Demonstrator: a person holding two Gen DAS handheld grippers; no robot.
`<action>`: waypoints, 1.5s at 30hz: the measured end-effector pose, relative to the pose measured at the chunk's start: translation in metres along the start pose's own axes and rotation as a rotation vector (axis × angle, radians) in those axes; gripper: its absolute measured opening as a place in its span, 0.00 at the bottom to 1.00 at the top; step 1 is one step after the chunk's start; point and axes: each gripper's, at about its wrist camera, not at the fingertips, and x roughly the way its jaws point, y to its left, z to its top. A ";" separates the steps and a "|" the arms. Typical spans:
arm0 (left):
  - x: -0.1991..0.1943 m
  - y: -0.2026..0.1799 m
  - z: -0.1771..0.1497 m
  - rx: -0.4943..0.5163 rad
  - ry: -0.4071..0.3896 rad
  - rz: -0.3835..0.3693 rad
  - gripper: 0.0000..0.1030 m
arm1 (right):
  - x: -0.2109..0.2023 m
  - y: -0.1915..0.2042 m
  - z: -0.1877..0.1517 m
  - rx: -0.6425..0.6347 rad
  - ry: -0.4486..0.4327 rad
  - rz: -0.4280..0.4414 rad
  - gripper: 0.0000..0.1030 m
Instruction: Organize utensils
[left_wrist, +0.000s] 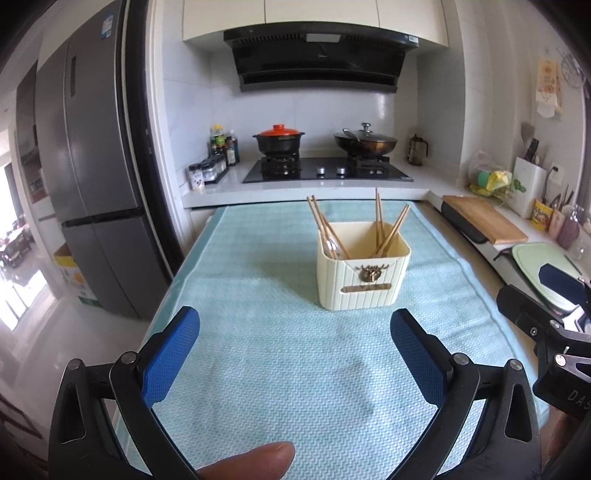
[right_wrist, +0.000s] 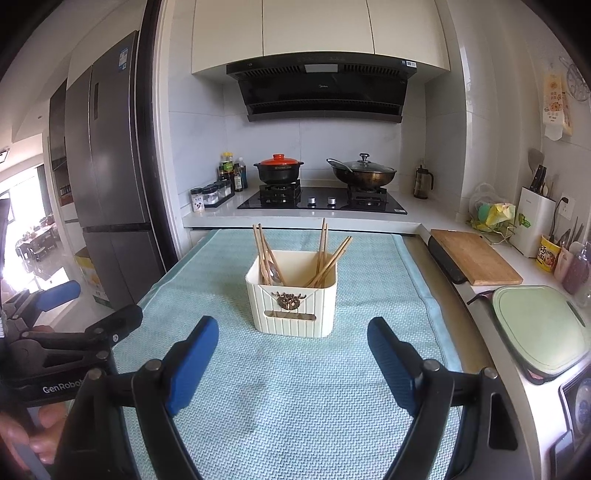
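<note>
Kitchen ahead of me: a table (right_wrist: 417, 266) covered by a pale blue-green woven cloth (right_wrist: 295, 398), with everything placed relative to the cream holder (right_wrist: 293, 306) that stands upright on the cloth, near the middle.

Behind the holder, past the far edge of the cloth, a white worktop carries a black gas hob (right_wrist: 321, 201). On it sit a black pot with an orange lid (right_wrist: 279, 168) and a dark wok with a glass lid (right_wrist: 362, 171). Left of the holder, well apart, stands a tall grey fridge (right_wrist: 110, 166). Right of the holder, off the cloth, lie a wooden chopping board (right_wrist: 476, 258) and a pale green board (right_wrist: 539, 325). Nothing lies on the cloth between my jaws and the holder.

The holder is a ribbed, square-cornered tub with an open top and a brass ornament above a slot on its near face. Wooden chopsticks (right_wrist: 327, 258) stand in it in two bunches, one at its left side, one at its right. Their long axes run up out of the rim, leaning and fanning apart at the tips. Something metallic shows low among the left bunch; I cannot tell what.

My left gripper (left_wrist: 295, 339) has its jaws spread wide and empty, short of the holder. My right gripper (right_wrist: 291, 354) likewise, jaws wide, gripping nothing.
</note>
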 end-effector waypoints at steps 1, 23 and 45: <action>0.000 0.000 0.000 0.002 0.001 -0.001 1.00 | 0.000 0.000 0.000 0.000 0.001 0.001 0.82; -0.004 0.000 0.002 -0.003 0.007 -0.026 1.00 | -0.003 0.004 0.003 -0.003 -0.006 0.002 0.82; -0.004 -0.002 0.004 0.002 0.010 -0.015 1.00 | -0.006 0.006 0.002 -0.010 0.001 -0.001 0.82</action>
